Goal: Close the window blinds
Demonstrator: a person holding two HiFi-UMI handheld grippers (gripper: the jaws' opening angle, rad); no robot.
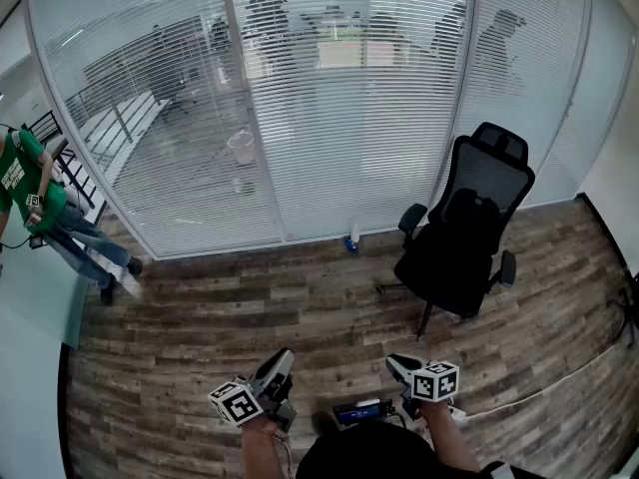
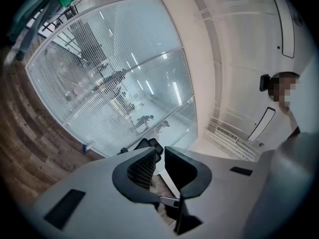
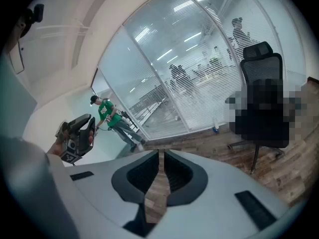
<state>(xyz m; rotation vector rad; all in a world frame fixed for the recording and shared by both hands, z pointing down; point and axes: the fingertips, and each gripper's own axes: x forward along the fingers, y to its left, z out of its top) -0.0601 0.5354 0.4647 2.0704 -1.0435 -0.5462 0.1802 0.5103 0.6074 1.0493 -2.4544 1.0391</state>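
White slatted blinds (image 1: 329, 118) hang behind a curved glass wall, and people and desks show through the slats. The same blinds (image 2: 114, 83) fill the left gripper view and appear again (image 3: 199, 73) in the right gripper view. My left gripper (image 1: 282, 362) is held low at the bottom of the head view, far from the glass, its jaws a narrow gap apart with nothing between them (image 2: 158, 153). My right gripper (image 1: 399, 364) is beside it, tilted down at the wood floor, jaws also a narrow gap apart and empty (image 3: 161, 156). No cord or wand is discernible.
A black office chair (image 1: 469, 238) stands on the wood floor right of centre, near the glass. A person in a green shirt (image 1: 30, 193) stands at the far left. A small bottle (image 1: 353, 239) sits at the foot of the glass. A cable (image 1: 559, 377) runs along the floor at right.
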